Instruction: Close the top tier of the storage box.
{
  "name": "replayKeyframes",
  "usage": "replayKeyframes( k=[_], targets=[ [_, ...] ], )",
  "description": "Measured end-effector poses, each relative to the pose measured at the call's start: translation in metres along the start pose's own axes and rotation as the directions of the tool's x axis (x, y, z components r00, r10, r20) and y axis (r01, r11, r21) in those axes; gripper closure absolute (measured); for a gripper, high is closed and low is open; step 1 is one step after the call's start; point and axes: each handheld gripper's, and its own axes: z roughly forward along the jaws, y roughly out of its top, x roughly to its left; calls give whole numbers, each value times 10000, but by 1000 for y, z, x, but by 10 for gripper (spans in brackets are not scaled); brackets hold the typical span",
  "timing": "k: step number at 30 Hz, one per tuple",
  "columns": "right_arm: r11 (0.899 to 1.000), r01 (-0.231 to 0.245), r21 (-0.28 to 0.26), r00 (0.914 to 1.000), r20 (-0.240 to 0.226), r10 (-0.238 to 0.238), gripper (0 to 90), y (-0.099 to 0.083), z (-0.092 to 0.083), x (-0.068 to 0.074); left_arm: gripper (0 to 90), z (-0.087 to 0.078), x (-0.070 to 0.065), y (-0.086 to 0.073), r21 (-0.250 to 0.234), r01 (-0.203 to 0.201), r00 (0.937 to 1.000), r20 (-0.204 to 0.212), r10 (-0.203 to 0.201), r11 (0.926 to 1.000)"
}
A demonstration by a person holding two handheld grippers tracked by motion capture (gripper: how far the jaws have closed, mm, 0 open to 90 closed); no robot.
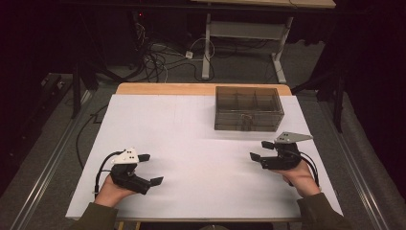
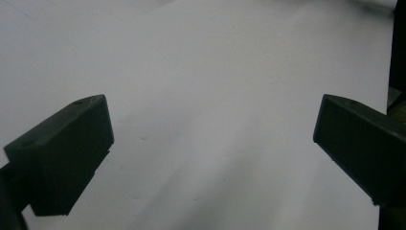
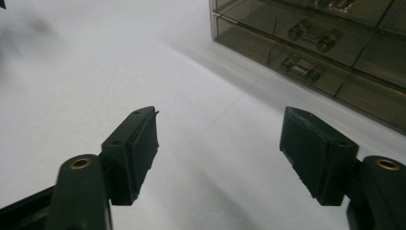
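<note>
My right hand-held gripper (image 1: 258, 150) sits near the right edge of the desk (image 1: 191, 124), jaws apart, nothing between them, pads off everything. It's released, hovering just over the white surface. The smoked plastic drawer box (image 1: 248, 108) stands near the far edge, toward the far right corner, a bit beyond that gripper and apart from it. In the right gripper view the drawer fronts (image 3: 306, 52) face me, small clear handles (image 3: 300, 68) on each.

Step in hand, as I judge it: going in for a drawer handle. To do it well I should line the jaws up level with one handle, come in straight, close only once the pads bracket it, then pull straight out so the light box doesn't slide or tip.

My left hand-held gripper (image 1: 148, 168) rests near the near left corner, also spread wide and empty; it could steady the box if needed.
</note>
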Motion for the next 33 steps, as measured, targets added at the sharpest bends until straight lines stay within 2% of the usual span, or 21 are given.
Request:
replayKeyframes(
  k=[6, 8, 14, 18, 23, 26, 28, 33],
  targets=[
    [10000, 51, -50, 10000, 74, -51, 203, -8, -1, 9, 0, 1, -1, 0, 40, -6, 10000, 17, 6, 10000],
    [10000, -60, -46, 10000, 38, 60, 174, -13, -2, 11, 0, 1, -1, 0, 33, -6, 10000, 24, 6, 10000],
    [9999, 1, -151, 10000, 76, 0, 154, -23, -7, 16, 0, 1, -1, 0, 50, 1, 10000, 21, -1, 10000],
    [9997, -87, -211, 10000, 25, 88, 99, -28, -10, 19, 0, 1, -1, 0, 53, 3, 10000, 14, -3, 10000],
    [9995, 154, -277, 9998, -88, -157, 12, -34, -12, 25, 0, 1, -1, 0, 57, -10, 10000, 9, 10, 10000],
    [9993, 262, -254, 9995, -155, -266, 8, -38, -13, 28, 0, 1, -1, 0, 55, -14, 10000, 11, 14, 10000],
    [9991, 413, -20, 9987, -304, -414, 8, -43, -13, 31, 0, 1, -1, 0, 61, -19, 10000, 15, 19, 10000],
    [9989, 457, -86, 9985, -283, -460, 8, -44, -13, 32, 0, 1, -1, 0, 57, -4, 10000, 6, 4, 10000]
  ],
)
